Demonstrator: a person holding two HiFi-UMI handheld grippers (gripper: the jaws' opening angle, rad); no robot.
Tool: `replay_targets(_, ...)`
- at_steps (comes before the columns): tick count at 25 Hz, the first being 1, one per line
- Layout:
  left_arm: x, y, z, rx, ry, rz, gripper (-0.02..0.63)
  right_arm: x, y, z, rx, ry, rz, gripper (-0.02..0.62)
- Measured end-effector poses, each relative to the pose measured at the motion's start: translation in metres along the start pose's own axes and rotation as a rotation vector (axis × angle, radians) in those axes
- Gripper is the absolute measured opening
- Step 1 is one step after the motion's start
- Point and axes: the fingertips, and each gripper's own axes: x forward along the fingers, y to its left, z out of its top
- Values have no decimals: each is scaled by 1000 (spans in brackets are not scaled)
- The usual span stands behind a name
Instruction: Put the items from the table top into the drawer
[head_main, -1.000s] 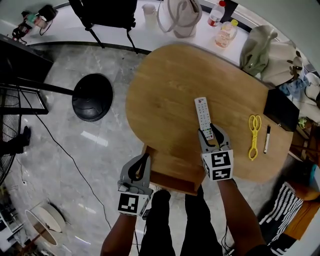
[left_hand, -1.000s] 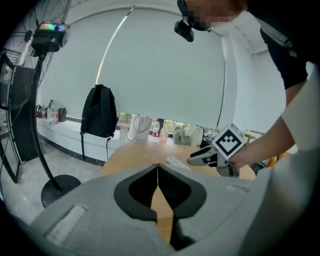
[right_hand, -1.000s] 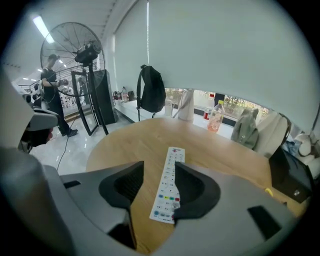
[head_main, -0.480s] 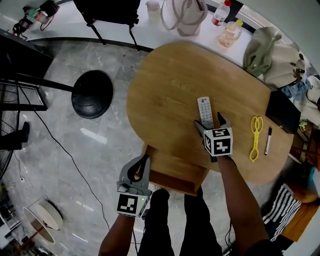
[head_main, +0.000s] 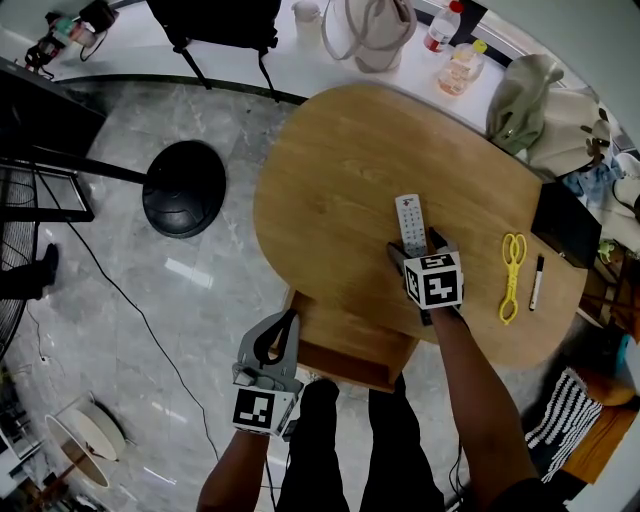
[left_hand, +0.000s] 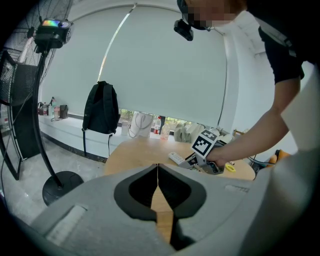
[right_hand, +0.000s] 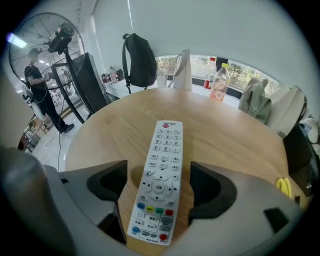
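Straddling the near end of the remote (right_hand: 159, 180) with the right gripper (head_main: 417, 252), jaws just opened to full width, pads clear of both long edges. Lying flat on the table (head_main: 320, 180), buttons up, just beyond the open drawer (head_main: 350, 345). Lower until the pads flank the sides, stay centred, then close squarely to avoid pivoting. Keep the left gripper (left_hand: 158, 182), closed on nothing, clear of the drawer.
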Motion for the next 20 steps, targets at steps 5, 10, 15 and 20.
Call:
replay_targets(5, -3, 2, -2, 4, 1, 4, 18, -2, -3, -1, 0, 8, -20, 253)
replay_targets(10, -5, 2, -3, 0, -1, 8, 18, -3, -5, 0, -2, 22, -23, 233)
replay_targets(15, -6, 1, -4, -2, -3, 11, 18, -9, -2, 1, -21, 0, -18, 230)
replay_targets(20, -8, 0, -6, -2, -2, 14, 18, -22, 9, 0, -51, -32, -8, 229)
